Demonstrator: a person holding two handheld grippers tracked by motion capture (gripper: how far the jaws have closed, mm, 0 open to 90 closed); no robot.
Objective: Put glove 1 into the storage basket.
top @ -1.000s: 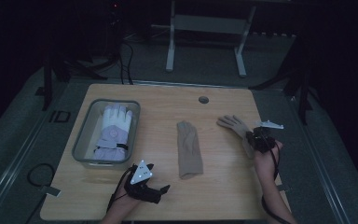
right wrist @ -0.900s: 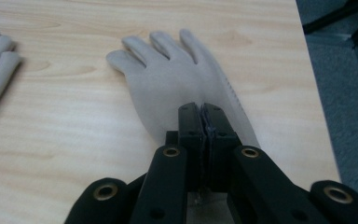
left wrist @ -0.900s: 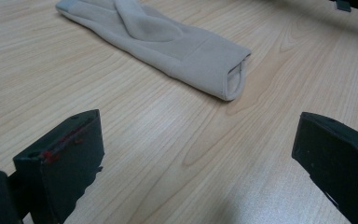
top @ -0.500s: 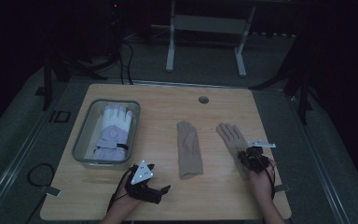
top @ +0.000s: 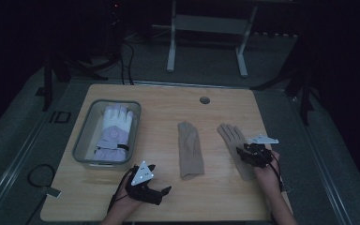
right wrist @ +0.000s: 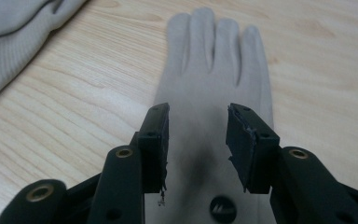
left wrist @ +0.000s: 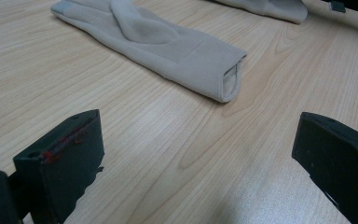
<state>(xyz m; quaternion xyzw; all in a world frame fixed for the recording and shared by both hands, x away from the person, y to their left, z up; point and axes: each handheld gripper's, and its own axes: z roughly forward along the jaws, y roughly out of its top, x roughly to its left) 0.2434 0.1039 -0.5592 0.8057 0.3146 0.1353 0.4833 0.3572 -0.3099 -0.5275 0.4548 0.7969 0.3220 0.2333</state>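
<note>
At the left of the high view a clear bin [top: 82,140] holds a white and lilac glove [top: 114,131]. Lower centre-left, the left gripper [top: 161,193] rests with jaws wide and nothing between them. The middle beige glove [top: 189,149] lies lengthwise, fingers toward the top. The right beige glove [top: 232,137] points up-left, its cuff hidden beneath the right gripper [top: 242,154], whose jaws, just opening, stand part-way apart above it. Bare wood [top: 168,101] lies beyond both gloves.
</note>
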